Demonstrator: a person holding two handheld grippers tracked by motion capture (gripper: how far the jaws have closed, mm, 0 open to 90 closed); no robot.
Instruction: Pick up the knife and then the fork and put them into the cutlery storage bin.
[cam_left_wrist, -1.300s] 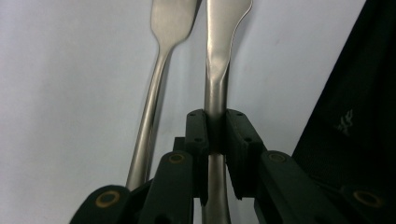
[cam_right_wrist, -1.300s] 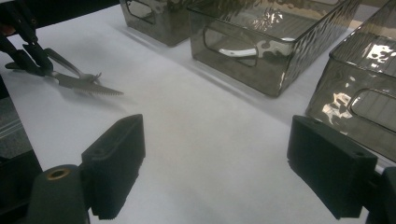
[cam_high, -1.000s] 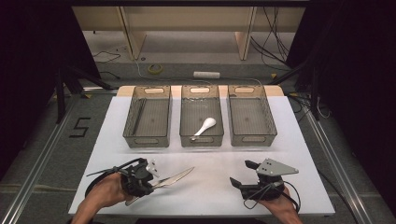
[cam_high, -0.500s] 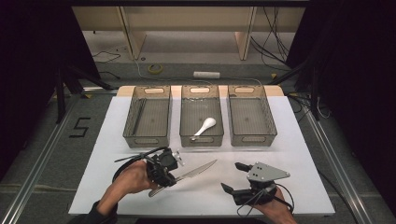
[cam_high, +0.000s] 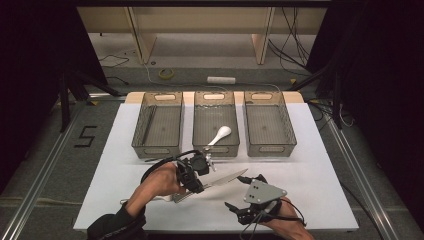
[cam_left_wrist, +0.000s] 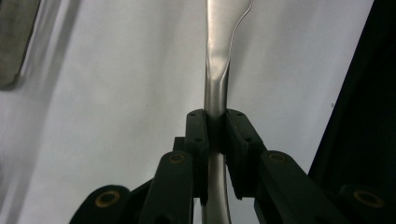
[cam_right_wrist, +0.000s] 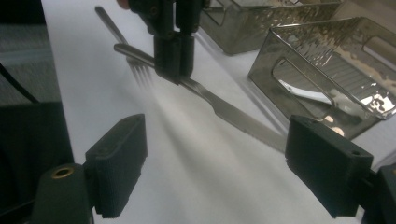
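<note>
left gripper (cam_high: 196, 172) clamped on knife (cam_high: 227, 178) handle near table's front edge | blade points right at right gripper (cam_high: 245, 197), jaws wide apart, closest | middle bin (cam_high: 216, 149) just behind

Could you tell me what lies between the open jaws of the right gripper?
In the right gripper view, the knife's blade runs across that gap, above bare white table; the left gripper holds its handle.
</note>
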